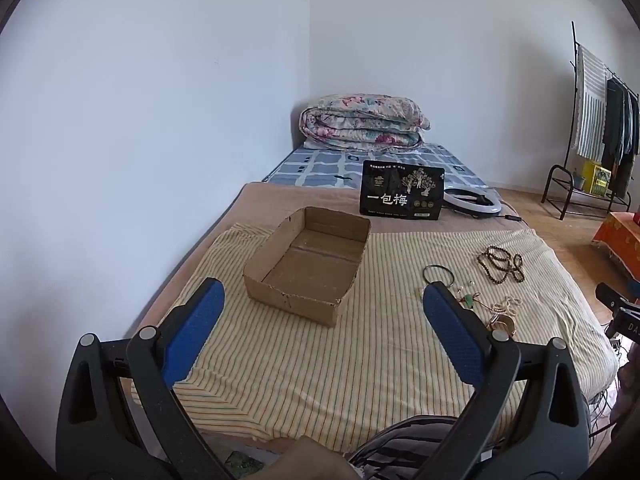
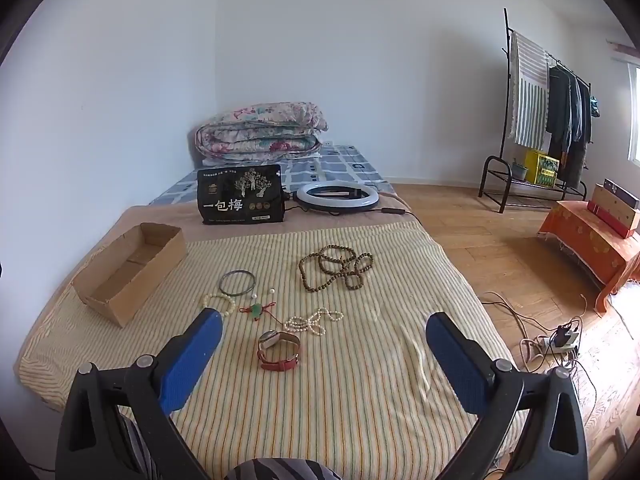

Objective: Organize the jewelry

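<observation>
Striped bedspread (image 2: 360, 360), watch (image 2: 279, 350) between open right tool (image 2: 324, 334) fingers

On the bed (image 2: 360, 380), the box (image 2: 130, 270) sits left of my jewelry: bangle (image 2: 237, 282), beads (image 2: 336, 266), and watch (image 2: 279, 350) nearest me.

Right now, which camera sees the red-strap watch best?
The right wrist view. There the watch lies in plain sight on the striped cloth, just ahead of the open right gripper, dial and red strap both clear. In the left wrist view, only a sliver of it peeks out beside a finger of the open left gripper.
</observation>
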### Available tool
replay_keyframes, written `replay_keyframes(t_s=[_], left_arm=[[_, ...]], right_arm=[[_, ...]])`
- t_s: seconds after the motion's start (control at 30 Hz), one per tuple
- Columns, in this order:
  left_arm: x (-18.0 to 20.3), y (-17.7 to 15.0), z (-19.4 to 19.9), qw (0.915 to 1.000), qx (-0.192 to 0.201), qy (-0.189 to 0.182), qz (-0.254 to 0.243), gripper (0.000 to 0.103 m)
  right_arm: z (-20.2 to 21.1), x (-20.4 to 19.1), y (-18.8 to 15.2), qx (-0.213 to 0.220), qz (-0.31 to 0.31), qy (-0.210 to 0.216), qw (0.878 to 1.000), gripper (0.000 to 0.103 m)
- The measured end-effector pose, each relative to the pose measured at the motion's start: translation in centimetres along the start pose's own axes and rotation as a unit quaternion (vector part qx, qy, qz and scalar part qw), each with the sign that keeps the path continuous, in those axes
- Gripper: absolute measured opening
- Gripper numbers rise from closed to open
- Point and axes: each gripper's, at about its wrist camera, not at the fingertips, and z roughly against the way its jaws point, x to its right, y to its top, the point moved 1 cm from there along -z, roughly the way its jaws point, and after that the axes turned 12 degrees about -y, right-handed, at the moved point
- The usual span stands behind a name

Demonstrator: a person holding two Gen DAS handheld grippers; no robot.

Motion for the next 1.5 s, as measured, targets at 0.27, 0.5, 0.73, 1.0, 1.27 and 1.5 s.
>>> replay_keyframes(t_s=[0.27, 0.5, 0.73, 1.0, 1.27, 1.5], left_arm=[[0.5, 0.2, 0.6, 1.0000, 0.002, 0.001, -0.002, 0.101], [0.2, 0.6, 0.4, 1.0000, 0.001, 0.000, 0.001, 0.101], [0.4, 0.7, 0.3, 1.0000, 0.001, -0.001, 0.000, 0.101], [0.4, 0.9, 0.2, 1.0000, 0.001, -0.002, 0.003, 0.101], [0.7, 2.2, -0.6, 1.0000, 0.001, -0.003, 0.003, 0.101], [0.6, 2.1, 0.5, 1.0000, 0.003, -0.002, 0.002, 0.101]], right_arm=[[-0.3, -0.3, -0.2, 0.003, 0.001, 0.001, 1.000, 0.103], [-0.3, -0.3, -0.3, 0.003, 0.001, 0.001, 1.000, 0.103], [-0.3, -0.4, -0.2, 0.003, 0.002, 0.001, 1.000, 0.103], [-0.3, -0.4, -0.2, 0.003, 0.001, 0.001, 1.000, 0.103], [-0.1, -0.3, -0.3, 0.003, 0.000, 0.001, 1.000, 0.103], [-0.1, -0.3, -0.2, 0.002, -0.002, 0.001, 1.000, 0.103]])
